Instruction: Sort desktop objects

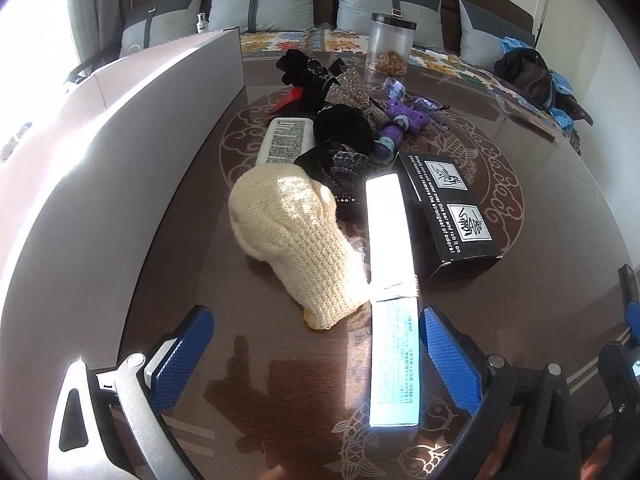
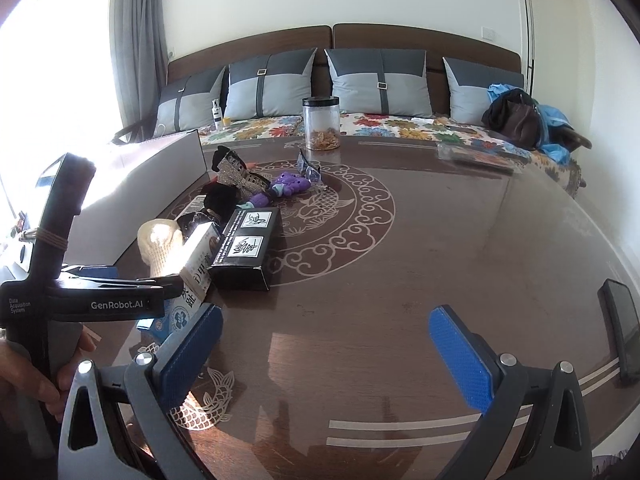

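"GenRobot.AI" on the left tongs (image 2: 178, 286)' body.

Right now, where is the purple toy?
In the left wrist view the purple toy lies mid-table, between the black scrunchie and the glasses, beyond the black box.

Home living room indicated: wooden-backed sofa (image 2: 400, 40), grey two-tone cushions (image 2: 378, 82), grey curtain (image 2: 138, 40), ornate dark-brown table (image 2: 400, 260).

A glossy dark brown table (image 2: 400, 280) with pale fish and cloud inlay carries a cream knitted mitten (image 1: 296, 236), a long white carton (image 1: 392, 300) and a black box (image 1: 448, 216). Farther back lie black hair accessories (image 1: 340, 128), a purple toy (image 1: 400, 128), a clear jar (image 1: 390, 44) and a grey storage box (image 1: 120, 152). A phone (image 2: 622, 332) rests at the right edge.
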The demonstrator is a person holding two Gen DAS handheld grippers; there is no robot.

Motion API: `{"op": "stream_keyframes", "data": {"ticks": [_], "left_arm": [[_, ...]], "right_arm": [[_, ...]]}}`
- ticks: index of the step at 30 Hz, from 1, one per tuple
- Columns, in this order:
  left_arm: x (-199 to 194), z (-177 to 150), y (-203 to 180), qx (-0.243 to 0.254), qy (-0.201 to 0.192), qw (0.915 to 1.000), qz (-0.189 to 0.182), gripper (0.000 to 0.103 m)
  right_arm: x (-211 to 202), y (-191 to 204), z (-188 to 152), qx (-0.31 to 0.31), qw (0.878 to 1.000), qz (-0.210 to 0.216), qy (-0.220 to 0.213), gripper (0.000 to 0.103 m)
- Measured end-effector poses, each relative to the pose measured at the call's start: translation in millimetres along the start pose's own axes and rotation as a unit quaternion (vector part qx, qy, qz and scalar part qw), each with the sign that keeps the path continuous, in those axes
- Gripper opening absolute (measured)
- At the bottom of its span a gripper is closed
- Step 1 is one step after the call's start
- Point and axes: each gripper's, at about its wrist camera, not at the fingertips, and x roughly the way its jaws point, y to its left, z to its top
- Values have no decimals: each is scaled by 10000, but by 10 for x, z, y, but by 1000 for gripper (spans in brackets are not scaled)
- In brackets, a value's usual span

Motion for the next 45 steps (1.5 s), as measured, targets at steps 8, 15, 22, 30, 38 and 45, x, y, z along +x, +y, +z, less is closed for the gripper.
{"op": "stream_keyframes", "data": {"ticks": [8,15,22,30,38,45], "left_arm": [[-52,-43,333,-373,-5,9993,-9,103],[-111,-117,375,-294,-40,9996,-24,103],[-175,-123,345,-87,-111,9999,0,103],[-191,-38,121,99,-175,9992,-356,103],[-71,-153,-313,724,200,9949,-673,103],[-16,-318,-439,1122,420,9909,-621,103]], "right_arm": [[28,26,-11,-11,10000,45,42,103],[29,37,-24,-76,10000,8,58,103],[29,37,-25,-77,10000,18,57,103],[3,31,-19,-57,10000,-11,25,103],[-1,-36,-2,102,9999,-11,29,103],[-1,-49,5,123,9999,-8,30,103]]}}
